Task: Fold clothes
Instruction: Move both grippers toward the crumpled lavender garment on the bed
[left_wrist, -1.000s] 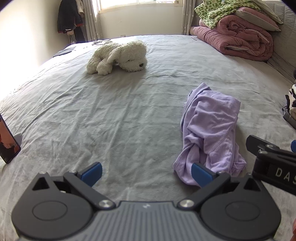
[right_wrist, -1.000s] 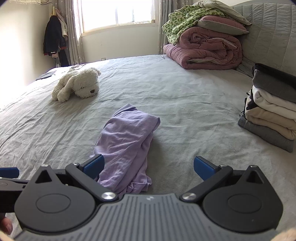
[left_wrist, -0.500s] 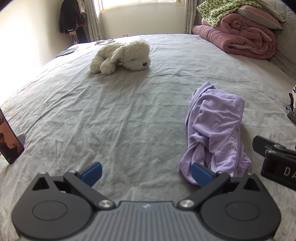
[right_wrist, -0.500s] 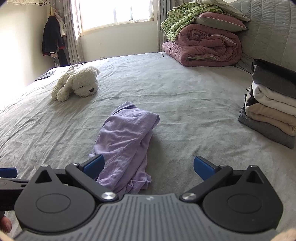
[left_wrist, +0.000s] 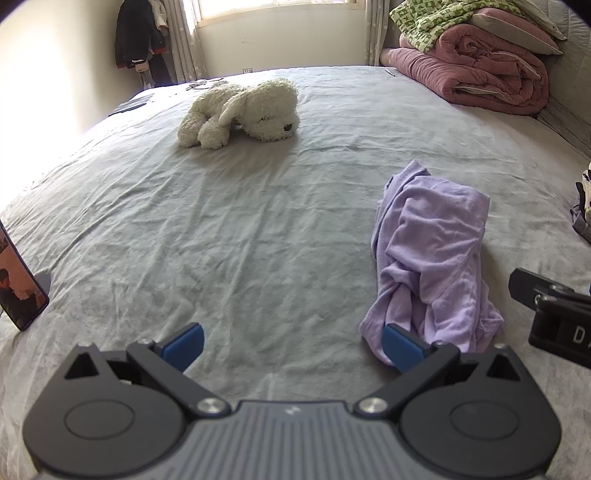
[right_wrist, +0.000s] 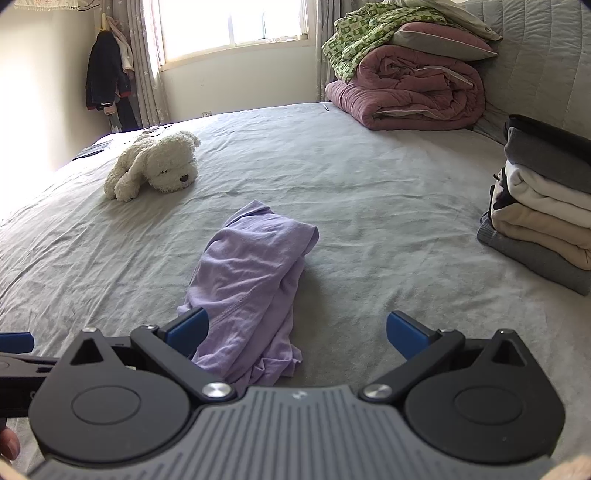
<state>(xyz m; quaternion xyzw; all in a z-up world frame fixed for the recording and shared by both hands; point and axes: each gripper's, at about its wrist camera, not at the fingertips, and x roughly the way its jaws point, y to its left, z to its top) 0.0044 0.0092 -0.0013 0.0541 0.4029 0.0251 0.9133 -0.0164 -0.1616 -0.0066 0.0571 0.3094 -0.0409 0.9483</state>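
A: Where is the garment (right_wrist: 251, 291) found relative to each hand-held gripper?

B: It is seen rumpled on the bed (left_wrist: 258, 229), ahead of both. From the left hand-held gripper (left_wrist: 291, 345) it lies ahead and to the right, its near hem just beyond the right fingertip (left_wrist: 400, 345). From the right hand-held gripper (right_wrist: 297, 330) it lies ahead and to the left, its near end passing behind the left fingertip (right_wrist: 188, 328).

A: And its long axis?

B: It is laid roughly along the line of sight of both, running away from them, with the near end bunched and the far end broader. It is thus placed between the two, a little nearer the right one's centre line.

A: How are the jaws held?

B: Both are spread wide and nothing is gripped by either.

A: Which is judged better placed?

B: Neither is clearly favoured; the near hem can be reached by both. The garment is not lying folded, though whether it has been partly folded cannot be told. A stack (right_wrist: 543, 206) of folded clothes is seen well off to the right of the right one.
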